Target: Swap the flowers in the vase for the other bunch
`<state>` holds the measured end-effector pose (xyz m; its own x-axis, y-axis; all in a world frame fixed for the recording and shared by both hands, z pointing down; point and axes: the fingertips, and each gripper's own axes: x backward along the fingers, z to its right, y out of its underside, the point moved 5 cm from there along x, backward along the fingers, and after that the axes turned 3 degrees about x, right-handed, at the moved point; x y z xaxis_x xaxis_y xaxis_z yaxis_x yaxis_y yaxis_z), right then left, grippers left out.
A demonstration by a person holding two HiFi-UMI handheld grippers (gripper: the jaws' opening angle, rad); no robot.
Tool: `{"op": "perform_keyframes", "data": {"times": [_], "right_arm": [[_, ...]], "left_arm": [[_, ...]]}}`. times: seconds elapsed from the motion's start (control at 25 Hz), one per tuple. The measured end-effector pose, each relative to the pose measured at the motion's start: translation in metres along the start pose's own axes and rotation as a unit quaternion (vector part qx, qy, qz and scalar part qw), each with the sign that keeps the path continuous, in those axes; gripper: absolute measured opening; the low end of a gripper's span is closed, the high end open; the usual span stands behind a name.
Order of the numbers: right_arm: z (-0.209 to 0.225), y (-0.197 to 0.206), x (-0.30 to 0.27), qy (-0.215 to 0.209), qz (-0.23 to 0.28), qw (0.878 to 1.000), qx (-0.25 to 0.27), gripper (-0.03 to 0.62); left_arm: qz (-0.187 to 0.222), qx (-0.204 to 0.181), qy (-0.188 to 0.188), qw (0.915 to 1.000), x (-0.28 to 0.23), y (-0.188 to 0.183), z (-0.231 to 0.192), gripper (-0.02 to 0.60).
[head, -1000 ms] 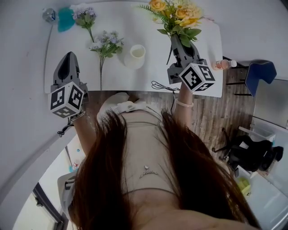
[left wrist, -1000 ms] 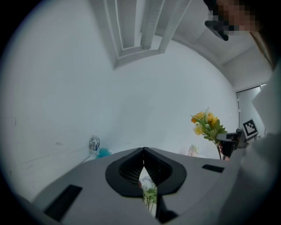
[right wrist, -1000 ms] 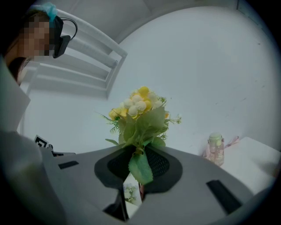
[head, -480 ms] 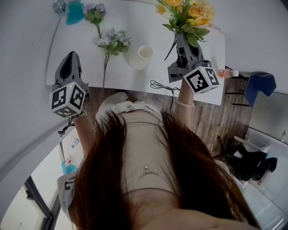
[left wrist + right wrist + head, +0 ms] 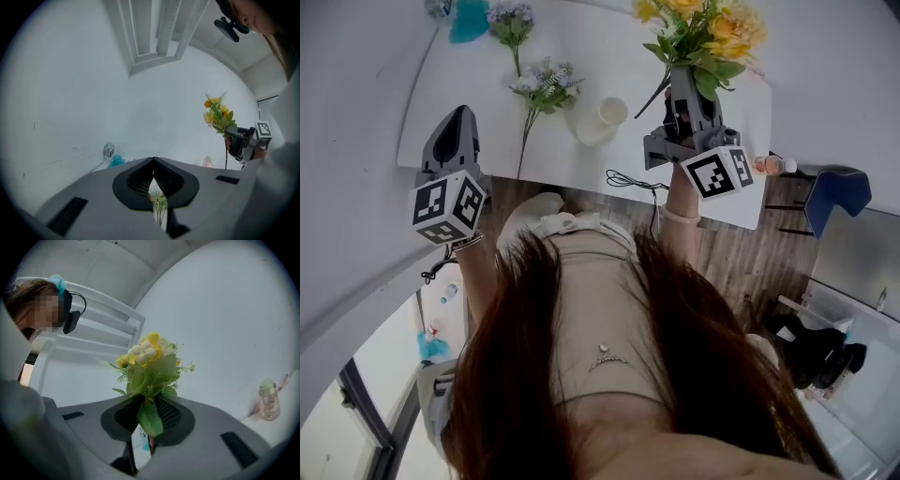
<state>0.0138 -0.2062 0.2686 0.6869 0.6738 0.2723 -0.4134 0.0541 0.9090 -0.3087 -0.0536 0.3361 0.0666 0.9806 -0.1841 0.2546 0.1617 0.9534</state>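
i'd have the right gripper (image 5: 685, 82), pinched on the yellow bunch (image 5: 698, 28) by its stems, set it on bare table (image 5: 572, 37), well apart from the vase (image 5: 602, 120) and the pale bunch (image 5: 546, 82) beside it. it tilts upward. the left gripper (image 5: 460, 117) hangs level, jaws together, empty.

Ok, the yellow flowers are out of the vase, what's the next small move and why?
Probably lay the yellow bunch on the bare table right of the white vase. The right gripper grips its stems above the table, the vase stands empty, and the pale purple bunch lies to the vase's left, untouched.
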Motion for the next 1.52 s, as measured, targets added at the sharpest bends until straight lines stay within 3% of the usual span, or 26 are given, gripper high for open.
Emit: {"op": "perform_keyframes", "data": {"times": [0.72,0.88,1.52], "right_arm": [[-0.003,0.016,0.001,0.020,0.034,0.999,-0.002,0.074],[0.001,0.018,0.002,0.032,0.026,0.999,0.006,0.074],[-0.015,0.075,0.008,0.054,-0.012,0.997,0.051,0.084]], "left_arm": [[-0.007,-0.027,0.001,0.9996,0.003,-0.025,-0.003,0.005],[-0.013,-0.039,0.012,0.9991,-0.006,-0.037,0.005,0.005],[-0.026,-0.057,0.070,0.9956,-0.027,-0.020,-0.010,0.005]]}}
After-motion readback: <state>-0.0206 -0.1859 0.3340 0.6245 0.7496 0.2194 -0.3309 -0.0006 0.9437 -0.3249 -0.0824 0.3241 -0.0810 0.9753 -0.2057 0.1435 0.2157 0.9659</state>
